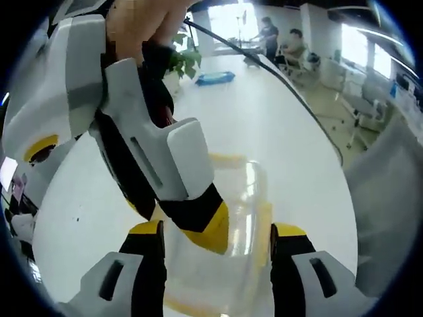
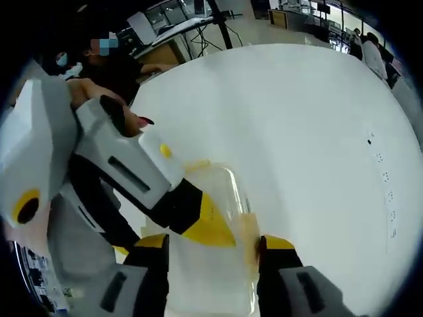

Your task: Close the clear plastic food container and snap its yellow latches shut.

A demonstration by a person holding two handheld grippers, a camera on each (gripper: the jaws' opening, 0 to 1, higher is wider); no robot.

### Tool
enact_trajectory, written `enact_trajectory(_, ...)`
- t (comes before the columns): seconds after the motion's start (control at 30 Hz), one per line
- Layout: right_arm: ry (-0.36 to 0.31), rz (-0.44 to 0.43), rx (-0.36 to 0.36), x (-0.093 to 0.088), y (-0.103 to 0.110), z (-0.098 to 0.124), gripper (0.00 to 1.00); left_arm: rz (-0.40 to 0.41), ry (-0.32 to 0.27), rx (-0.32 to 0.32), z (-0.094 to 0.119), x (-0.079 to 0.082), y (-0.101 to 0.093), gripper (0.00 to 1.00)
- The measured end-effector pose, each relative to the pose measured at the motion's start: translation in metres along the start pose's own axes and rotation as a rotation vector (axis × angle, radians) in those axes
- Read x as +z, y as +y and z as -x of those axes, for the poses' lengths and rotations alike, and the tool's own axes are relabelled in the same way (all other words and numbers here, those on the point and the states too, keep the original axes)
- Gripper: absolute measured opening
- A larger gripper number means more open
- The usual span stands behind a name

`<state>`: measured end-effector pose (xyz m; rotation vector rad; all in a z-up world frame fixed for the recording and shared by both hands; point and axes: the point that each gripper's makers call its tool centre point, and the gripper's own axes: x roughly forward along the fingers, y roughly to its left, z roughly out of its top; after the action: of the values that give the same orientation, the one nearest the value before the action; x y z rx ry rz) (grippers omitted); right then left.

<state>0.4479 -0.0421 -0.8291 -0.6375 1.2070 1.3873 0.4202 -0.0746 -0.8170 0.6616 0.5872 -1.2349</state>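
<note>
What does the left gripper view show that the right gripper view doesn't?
Left gripper view: a potted plant and a blue object at the table's far end, a black cable running across the table, and people seated by bright windows.

Right gripper view: small dark marks on the table's far side and a desk with a stand behind it.

Both: the white table, the clear plastic food container with yellow latches between that view's jaws, and the other hand-held gripper reaching over it.

Both views sit low and very close above the clear container (image 1: pixel 225 224) on the white table (image 1: pixel 277 125), each looking forward along its own jaws. They seem to face it from roughly opposite sides, since each shows the other gripper (image 1: pixel 198 224) entering over it.
</note>
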Motion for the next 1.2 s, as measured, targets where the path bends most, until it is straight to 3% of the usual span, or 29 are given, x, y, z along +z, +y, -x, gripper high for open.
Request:
enact_trajectory(0.13,0.005,0.009,0.018,0.001,0.000,-0.002,0.52,-0.001,0.020,0.001,-0.001,0.000,0.000,0.61)
enact_trajectory(0.2,-0.025,-0.026,0.050,0.004,0.001,-0.005,0.53,-0.007,0.025,-0.001,0.000,0.000,0.000,0.61)
enact_trajectory(0.57,0.043,-0.003,0.073,0.001,0.001,-0.005,0.52,-0.010,0.017,0.000,0.000,0.000,0.000,0.61)
enact_trajectory(0.6,0.053,-0.072,0.177,-0.003,0.020,-0.011,0.49,0.008,0.065,0.035,0.005,-0.009,0.007,0.61)
enact_trajectory(0.63,0.044,-0.051,0.154,-0.005,0.007,-0.014,0.48,-0.057,0.035,-0.029,-0.001,-0.002,-0.004,0.60)
enact_trajectory(0.7,0.025,-0.003,0.159,0.000,0.010,-0.005,0.47,-0.028,0.026,-0.004,-0.001,-0.004,-0.005,0.60)
enact_trajectory(0.8,-0.037,-0.001,0.140,-0.002,0.012,-0.005,0.48,-0.025,0.009,-0.003,-0.002,-0.003,-0.006,0.60)
enact_trajectory(1.2,-0.060,0.003,0.111,-0.002,0.010,-0.006,0.48,-0.066,0.001,0.058,-0.005,-0.001,-0.012,0.61)
